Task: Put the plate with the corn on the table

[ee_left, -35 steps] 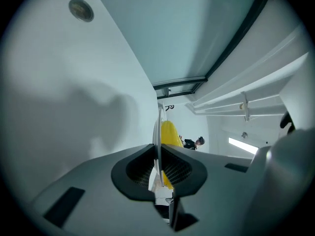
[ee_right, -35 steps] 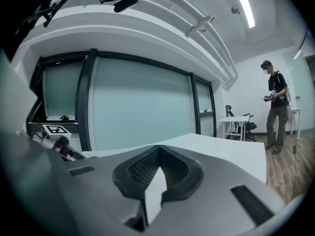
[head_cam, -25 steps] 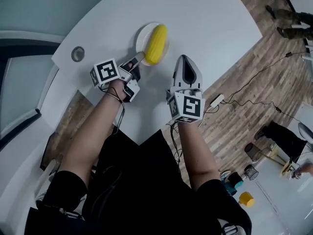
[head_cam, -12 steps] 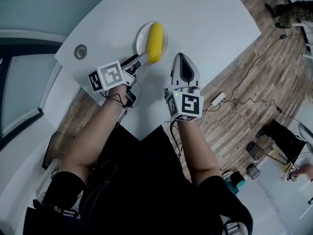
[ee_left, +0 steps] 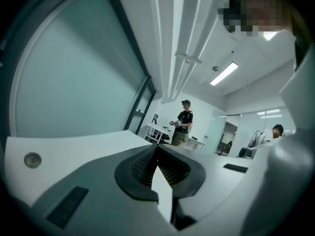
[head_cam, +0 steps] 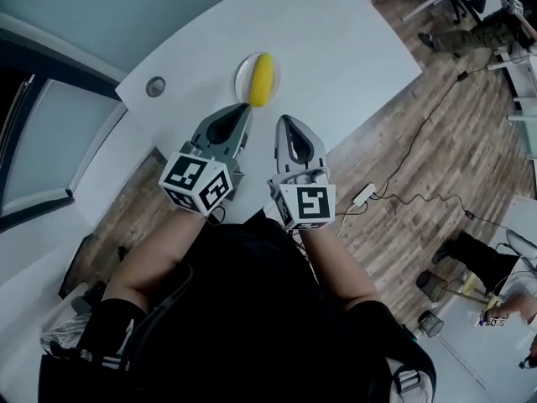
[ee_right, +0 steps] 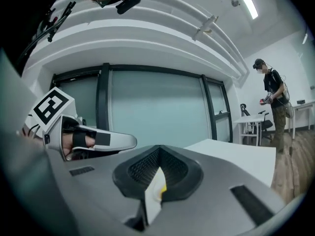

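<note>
A yellow corn cob lies on a small white plate, which rests on the white table. My left gripper hovers just short of the plate's near rim and is shut on nothing. My right gripper is beside it to the right, also shut and empty. In the left gripper view the left gripper's ribbed pads meet with nothing between them. In the right gripper view the right gripper is shut. A sliver of corn shows through the slit below its tips, and the left gripper is at its left.
A round grommet sits in the table left of the plate. The table's edge runs just in front of the person's body. A power strip and cables lie on the wood floor to the right. Glass walls stand to the left, and people stand across the room.
The left gripper was at the plate's rim. It has let go, drawn back toward the body and shut. It is now side by side with the right gripper. The plate stays on the table.
</note>
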